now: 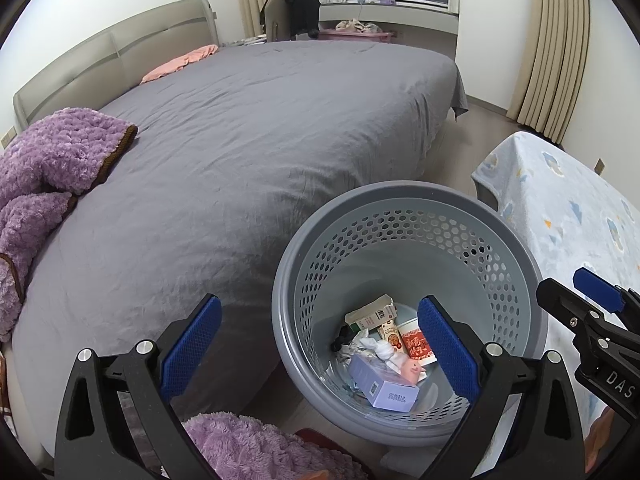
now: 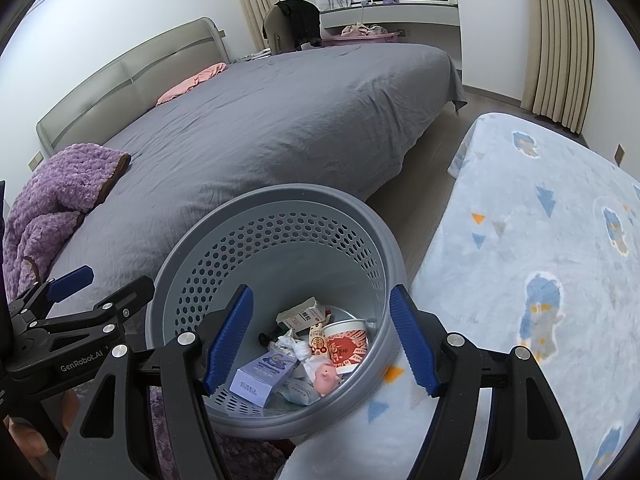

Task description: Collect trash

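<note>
Both grippers' jaws gape empty over the bin (image 1: 412, 216); left gripper (image 2: 86, 280) reads "GenRobot.AI".

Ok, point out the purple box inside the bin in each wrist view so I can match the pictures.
Left wrist view: the purple box lies at the bin's bottom, lower centre, between the jaws.
Right wrist view: the purple box sits lower centre-left, beside the left finger.
Shared landmark: the red-patterned paper cup, lying just right of the box.
</note>
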`<state>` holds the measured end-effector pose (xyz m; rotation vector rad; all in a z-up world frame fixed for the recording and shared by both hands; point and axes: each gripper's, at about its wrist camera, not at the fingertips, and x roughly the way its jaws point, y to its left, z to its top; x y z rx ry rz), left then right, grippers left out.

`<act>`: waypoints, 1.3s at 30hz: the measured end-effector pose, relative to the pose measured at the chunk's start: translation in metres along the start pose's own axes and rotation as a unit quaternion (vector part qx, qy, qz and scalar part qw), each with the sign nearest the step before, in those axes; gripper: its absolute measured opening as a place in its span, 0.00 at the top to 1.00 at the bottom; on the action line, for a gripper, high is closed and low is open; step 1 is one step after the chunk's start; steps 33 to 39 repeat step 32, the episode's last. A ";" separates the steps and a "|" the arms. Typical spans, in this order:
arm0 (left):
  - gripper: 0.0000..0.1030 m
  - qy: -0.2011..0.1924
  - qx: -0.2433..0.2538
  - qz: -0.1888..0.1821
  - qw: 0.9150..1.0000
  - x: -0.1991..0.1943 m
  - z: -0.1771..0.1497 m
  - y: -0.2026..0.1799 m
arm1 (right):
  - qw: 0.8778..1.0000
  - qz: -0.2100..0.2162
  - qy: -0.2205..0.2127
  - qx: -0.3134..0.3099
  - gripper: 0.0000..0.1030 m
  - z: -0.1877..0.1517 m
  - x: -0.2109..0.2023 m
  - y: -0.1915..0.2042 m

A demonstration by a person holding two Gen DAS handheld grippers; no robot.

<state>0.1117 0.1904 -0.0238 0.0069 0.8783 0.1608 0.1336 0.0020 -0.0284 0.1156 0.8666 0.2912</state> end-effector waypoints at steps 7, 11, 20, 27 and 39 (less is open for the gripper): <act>0.06 0.001 0.000 0.000 1.000 0.000 0.000 0.000 | 1.000 0.000 0.000 0.000 0.34 0.000 0.000 0.000; 0.06 0.002 0.000 0.000 1.000 0.001 0.000 0.000 | 1.000 0.000 0.000 0.000 0.34 0.000 0.000 0.000; 0.06 0.000 0.001 -0.002 1.000 0.001 0.000 0.000 | 1.000 0.001 0.000 -0.001 0.34 0.000 -0.001 0.001; 0.06 0.000 0.001 -0.002 1.000 0.000 0.001 -0.001 | 1.000 0.000 0.000 -0.001 0.34 -0.001 -0.001 0.002; 0.06 -0.002 0.001 -0.002 1.000 -0.001 0.001 -0.002 | 1.000 0.000 0.000 -0.002 0.34 -0.001 -0.001 0.002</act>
